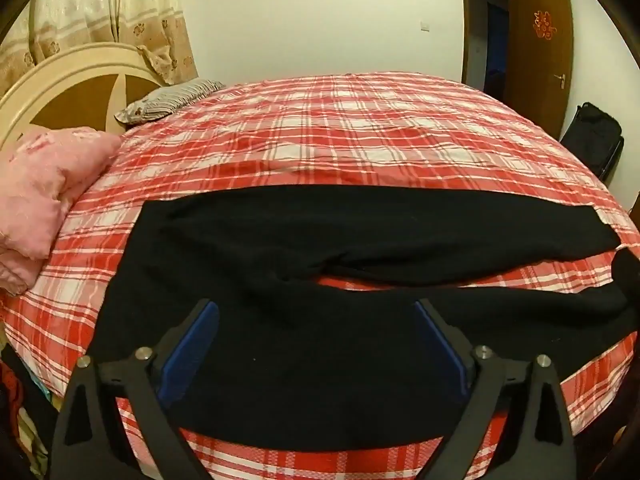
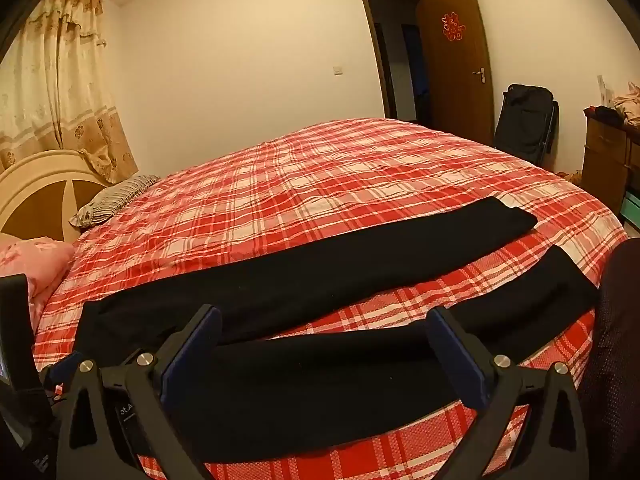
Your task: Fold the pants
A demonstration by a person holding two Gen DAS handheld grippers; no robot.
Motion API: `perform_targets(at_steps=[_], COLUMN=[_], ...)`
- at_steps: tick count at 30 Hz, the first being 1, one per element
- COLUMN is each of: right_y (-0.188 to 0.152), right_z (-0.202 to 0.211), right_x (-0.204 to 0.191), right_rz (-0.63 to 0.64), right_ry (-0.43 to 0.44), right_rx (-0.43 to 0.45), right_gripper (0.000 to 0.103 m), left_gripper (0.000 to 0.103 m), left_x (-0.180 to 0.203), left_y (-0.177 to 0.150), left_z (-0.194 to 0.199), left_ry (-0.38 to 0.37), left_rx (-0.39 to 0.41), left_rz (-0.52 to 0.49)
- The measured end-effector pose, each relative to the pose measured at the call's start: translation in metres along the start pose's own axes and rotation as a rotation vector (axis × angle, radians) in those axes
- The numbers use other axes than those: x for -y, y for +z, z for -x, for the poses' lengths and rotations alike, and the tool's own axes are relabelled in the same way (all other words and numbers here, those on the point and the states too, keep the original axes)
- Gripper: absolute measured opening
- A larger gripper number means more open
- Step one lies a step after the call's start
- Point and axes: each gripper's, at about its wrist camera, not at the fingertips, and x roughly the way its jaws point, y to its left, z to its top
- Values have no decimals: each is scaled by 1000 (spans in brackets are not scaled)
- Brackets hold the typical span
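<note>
Black pants (image 1: pixel 280 248) lie spread flat on the red plaid bed (image 1: pixel 320 128), waist to the left, both legs running right with a gap of sheet between them. My left gripper (image 1: pixel 316 312) hovers open over the waist and seat area, its blue pads (image 1: pixel 436 336) wide apart with nothing held. In the right wrist view the pants (image 2: pixel 320 264) show both legs. My right gripper (image 2: pixel 326 316) stands open above the near leg (image 2: pixel 320 380), which hangs over the bed's front edge. The left gripper's body (image 2: pixel 60 368) shows at the lower left.
A pink quilt (image 1: pixel 44 196) and a striped pillow (image 1: pixel 168 100) sit by the headboard (image 1: pixel 72 88) at left. A black chair (image 2: pixel 526 120), an open brown door (image 2: pixel 456 60) and a wooden dresser (image 2: pixel 608 156) stand at the right. A dark sleeve (image 2: pixel 616 340) fills the right edge.
</note>
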Motion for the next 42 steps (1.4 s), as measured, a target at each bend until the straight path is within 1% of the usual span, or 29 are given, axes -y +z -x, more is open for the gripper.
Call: perform_targets(at_steps=[4, 13, 42], right_y=[0, -3, -5], right_z=[-3, -4, -6], right_x=[0, -3, -1], right_rz=[2, 9, -4], right_ry=[1, -2, 3], right_rx=[-6, -12, -28], right_gripper=[102, 102, 102], left_gripper=[98, 98, 98], left_x=[1, -6, -6], left_y=[-2, -3, -3], left_z=[0, 0, -2], left_ry=[11, 7, 14], left_rx=[0, -3, -17], left_rz=[-6, -2, -9])
